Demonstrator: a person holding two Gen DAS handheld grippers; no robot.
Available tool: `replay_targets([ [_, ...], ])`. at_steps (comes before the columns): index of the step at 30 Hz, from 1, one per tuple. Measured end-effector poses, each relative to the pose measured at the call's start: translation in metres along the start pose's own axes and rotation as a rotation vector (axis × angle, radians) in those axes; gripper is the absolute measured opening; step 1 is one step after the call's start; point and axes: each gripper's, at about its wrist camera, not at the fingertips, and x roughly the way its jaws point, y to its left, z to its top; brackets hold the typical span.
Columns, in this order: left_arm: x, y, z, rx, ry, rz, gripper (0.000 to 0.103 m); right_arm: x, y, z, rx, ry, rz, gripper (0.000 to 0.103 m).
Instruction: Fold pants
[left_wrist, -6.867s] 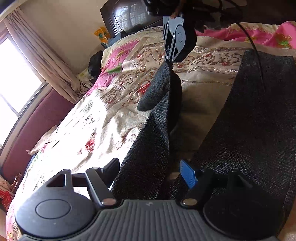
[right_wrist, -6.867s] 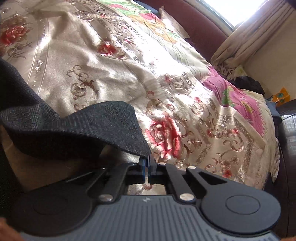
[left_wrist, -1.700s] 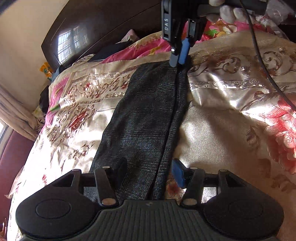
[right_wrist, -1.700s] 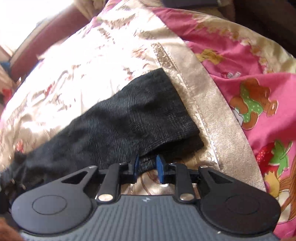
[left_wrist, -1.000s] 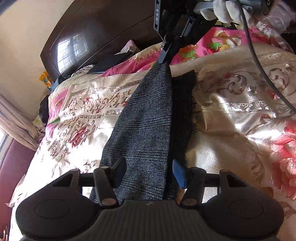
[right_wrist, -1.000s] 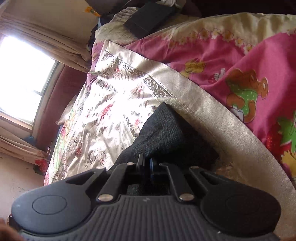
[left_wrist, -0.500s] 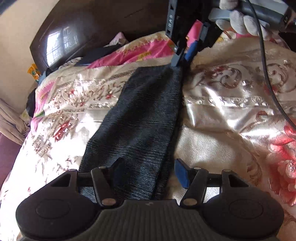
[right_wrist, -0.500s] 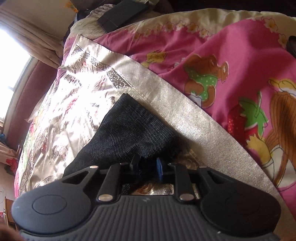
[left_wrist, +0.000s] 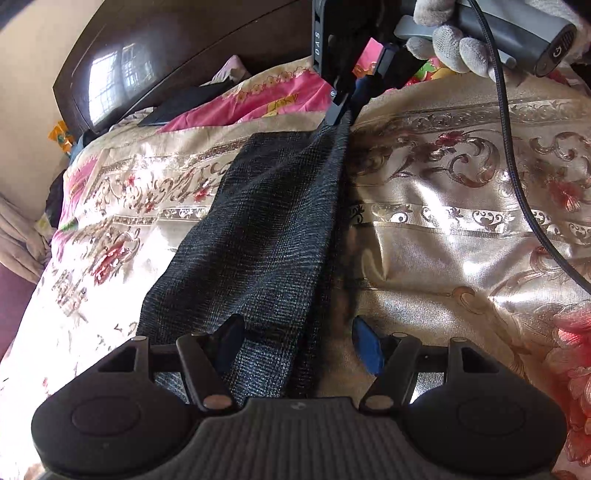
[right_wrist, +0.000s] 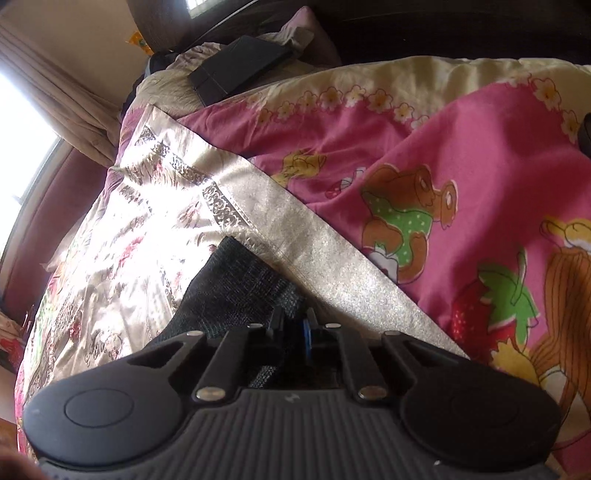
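With one leg laid over the other on the bed (left_wrist: 443, 229), the right gripper (right_wrist: 291, 326) is closing on the pants (left_wrist: 258, 240) hem while the left gripper (left_wrist: 295, 341) is opening astride the waist end, so regripping for the crosswise fold likely comes next.

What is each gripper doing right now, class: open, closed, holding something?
Left gripper: jaws opening, astride the pants, pads not pressing.
Right gripper: jaws closing on the pants' far end.

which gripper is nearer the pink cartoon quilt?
Right. The right gripper, jaws closing on the pants hem, sits beside the pink cartoon quilt; the left gripper, jaws opening, straddles the pants' opposite end.
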Motion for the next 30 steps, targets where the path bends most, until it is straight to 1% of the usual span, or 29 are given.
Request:
replay_targets([
  [1, 0.0, 0.0, 0.0, 0.004, -0.003, -0.001, 0.079, 0.004, -0.004, -0.001, 0.016, 0.028, -0.017, 0.017],
  [2, -0.002, 0.001, 0.001, 0.013, -0.008, 0.007, 0.079, 0.003, -0.006, -0.003, 0.023, 0.035, -0.025, 0.017],
  [4, -0.008, 0.001, 0.002, 0.028, -0.039, 0.04, 0.079, -0.008, -0.011, -0.01, 0.042, 0.03, -0.008, 0.025],
  [6, -0.014, 0.004, 0.004, 0.019, -0.076, 0.055, 0.08, -0.019, -0.013, -0.018, 0.066, 0.031, 0.03, 0.041],
  [8, -0.014, 0.006, 0.007, 0.003, -0.08, 0.053, 0.082, -0.02, -0.012, -0.024, 0.06, 0.034, 0.047, 0.045],
  [11, -0.004, 0.003, 0.007, 0.024, -0.059, 0.056, 0.083, -0.003, -0.01, -0.028, 0.076, 0.045, 0.063, 0.045],
  [13, -0.004, 0.004, 0.006, 0.012, -0.054, 0.05, 0.083, 0.01, -0.008, -0.027, 0.106, 0.051, 0.099, 0.045],
  [16, -0.007, 0.011, -0.001, -0.055, -0.042, 0.04, 0.083, 0.016, -0.003, -0.026, 0.122, 0.058, 0.149, 0.045],
  [19, 0.0, 0.017, -0.008, -0.122, -0.003, 0.019, 0.083, 0.025, 0.0, -0.029, 0.092, 0.064, 0.143, 0.045],
  [20, 0.002, 0.019, -0.009, -0.144, 0.0, 0.011, 0.083, 0.028, 0.0, -0.029, 0.097, 0.064, 0.142, 0.043],
  [21, 0.004, 0.021, -0.011, -0.166, 0.004, 0.002, 0.083, 0.029, 0.001, -0.029, 0.105, 0.061, 0.132, 0.03],
  [22, 0.007, 0.023, -0.012, -0.188, 0.011, -0.01, 0.083, 0.027, 0.002, -0.027, 0.109, 0.058, 0.127, 0.02],
  [23, 0.01, 0.026, -0.013, -0.216, 0.022, -0.025, 0.084, 0.024, 0.004, -0.026, 0.119, 0.057, 0.136, 0.012],
  [24, 0.012, 0.029, -0.014, -0.238, 0.028, -0.033, 0.086, 0.019, 0.007, -0.026, 0.126, 0.054, 0.15, 0.011],
  [26, 0.012, 0.034, -0.018, -0.289, 0.023, -0.039, 0.089, 0.005, 0.022, -0.023, 0.082, 0.034, 0.182, 0.009],
  [30, 0.002, 0.037, -0.03, -0.304, 0.019, -0.02, 0.089, -0.023, 0.068, -0.015, -0.027, 0.005, 0.285, 0.008],
])
